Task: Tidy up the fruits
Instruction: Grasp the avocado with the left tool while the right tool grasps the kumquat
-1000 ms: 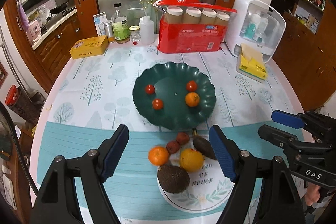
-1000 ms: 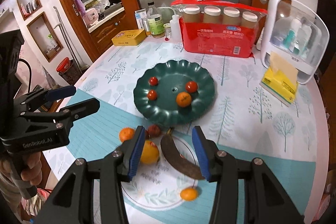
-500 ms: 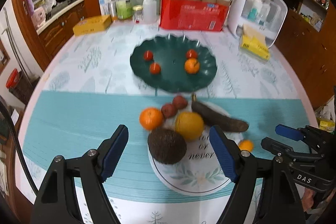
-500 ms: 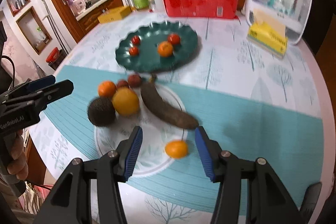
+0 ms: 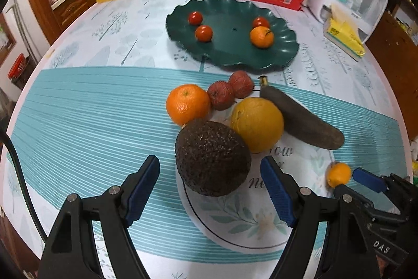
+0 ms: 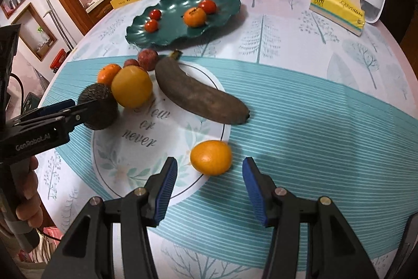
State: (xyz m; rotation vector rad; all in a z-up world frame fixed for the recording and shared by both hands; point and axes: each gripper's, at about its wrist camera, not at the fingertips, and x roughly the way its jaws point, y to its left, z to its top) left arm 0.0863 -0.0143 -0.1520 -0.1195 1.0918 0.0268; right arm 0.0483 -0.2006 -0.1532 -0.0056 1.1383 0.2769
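- Fruits: avocado (image 5: 212, 157) lies at the round mat's (image 5: 243, 224) edge, between my wide-open left claw (image 5: 209, 190) fingers, untouched.
- Small orange (image 6: 211, 157) sits before my right claw (image 6: 207, 190), open, holding nothing.
- Green plate (image 5: 277, 54) on the counter (image 5: 78, 106) carries tomatoes.

Two low wrist views, close, sharing white plate (image 5: 235, 224).

left tongs (image 6: 56, 106): "GenRobot.AI" | right tongs (image 5: 363, 182): "DAS" | white plate (image 6: 117, 164): "Now or never"

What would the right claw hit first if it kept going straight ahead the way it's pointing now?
Most likely the small orange: it sits just ahead of the open right claw, roughly centred between its fingers, at the placemat's edge.
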